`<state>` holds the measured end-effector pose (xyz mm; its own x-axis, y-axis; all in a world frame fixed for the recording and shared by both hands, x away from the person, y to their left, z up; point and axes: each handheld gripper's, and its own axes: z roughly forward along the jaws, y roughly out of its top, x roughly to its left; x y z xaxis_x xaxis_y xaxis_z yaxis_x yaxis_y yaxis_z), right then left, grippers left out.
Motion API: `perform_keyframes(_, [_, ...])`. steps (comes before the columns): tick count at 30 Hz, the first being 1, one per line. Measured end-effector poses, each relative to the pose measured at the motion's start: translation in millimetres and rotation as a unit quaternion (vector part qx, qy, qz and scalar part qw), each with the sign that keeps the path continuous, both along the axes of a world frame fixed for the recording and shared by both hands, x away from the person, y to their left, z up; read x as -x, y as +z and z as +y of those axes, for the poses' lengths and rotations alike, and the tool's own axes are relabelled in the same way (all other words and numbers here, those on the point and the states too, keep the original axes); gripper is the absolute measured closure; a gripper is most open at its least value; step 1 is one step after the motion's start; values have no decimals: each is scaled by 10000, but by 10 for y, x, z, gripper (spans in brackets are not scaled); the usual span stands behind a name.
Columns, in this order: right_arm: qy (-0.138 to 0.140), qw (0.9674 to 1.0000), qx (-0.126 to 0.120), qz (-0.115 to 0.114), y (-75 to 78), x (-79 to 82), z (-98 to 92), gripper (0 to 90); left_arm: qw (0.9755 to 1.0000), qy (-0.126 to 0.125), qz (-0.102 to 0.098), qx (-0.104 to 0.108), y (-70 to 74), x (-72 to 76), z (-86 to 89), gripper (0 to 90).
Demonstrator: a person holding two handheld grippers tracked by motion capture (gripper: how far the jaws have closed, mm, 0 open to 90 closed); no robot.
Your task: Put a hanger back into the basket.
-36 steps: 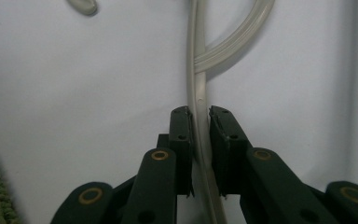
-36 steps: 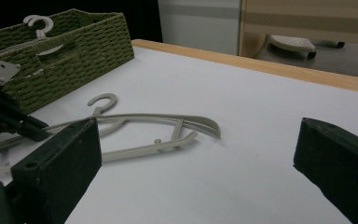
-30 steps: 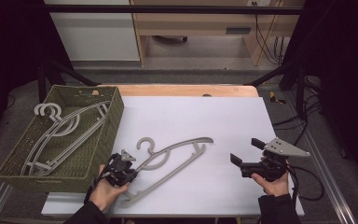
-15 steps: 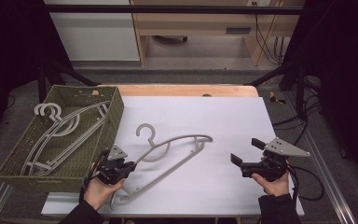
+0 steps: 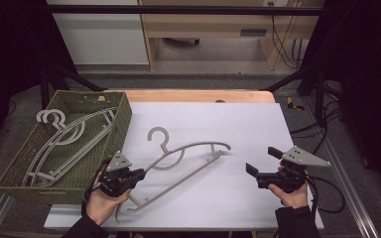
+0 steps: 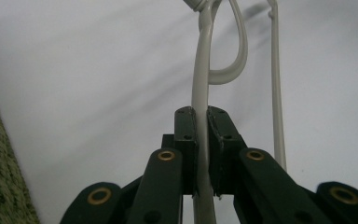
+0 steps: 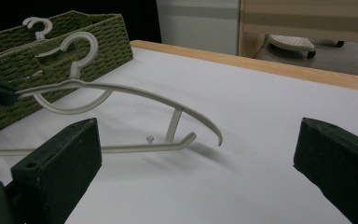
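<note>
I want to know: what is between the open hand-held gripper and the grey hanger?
Nothing: bare white table sheet lies between the right hand-held gripper and the grey plastic hanger, in the high view.

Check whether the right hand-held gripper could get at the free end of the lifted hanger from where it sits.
Probably yes. The right hand-held gripper is open, and only bare white tabletop lies between it and the hanger end, which the left hand-held gripper holds by the other arm.
</note>
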<state>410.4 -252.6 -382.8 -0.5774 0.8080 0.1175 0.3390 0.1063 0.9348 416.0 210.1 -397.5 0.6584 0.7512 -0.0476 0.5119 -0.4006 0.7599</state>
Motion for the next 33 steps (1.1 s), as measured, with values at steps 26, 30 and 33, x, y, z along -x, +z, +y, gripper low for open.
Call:
perform_keyframes(26, [-10, 10000, -1, 1, -6, -5, 8, 10, 9958, 237, -825, 305, 442, 135, 303, 834])
perform_keyframes(30, [-12, 10000, 4, -1, -7, -7, 9, 10, 9935, 352, -1023, 342, 537, 165, 394, 834])
perform_keyframes(33, [-9, 10000, -11, 13, -7, -7, 13, 10, 9908, 462, -1196, 434, 649, 176, 530, 834])
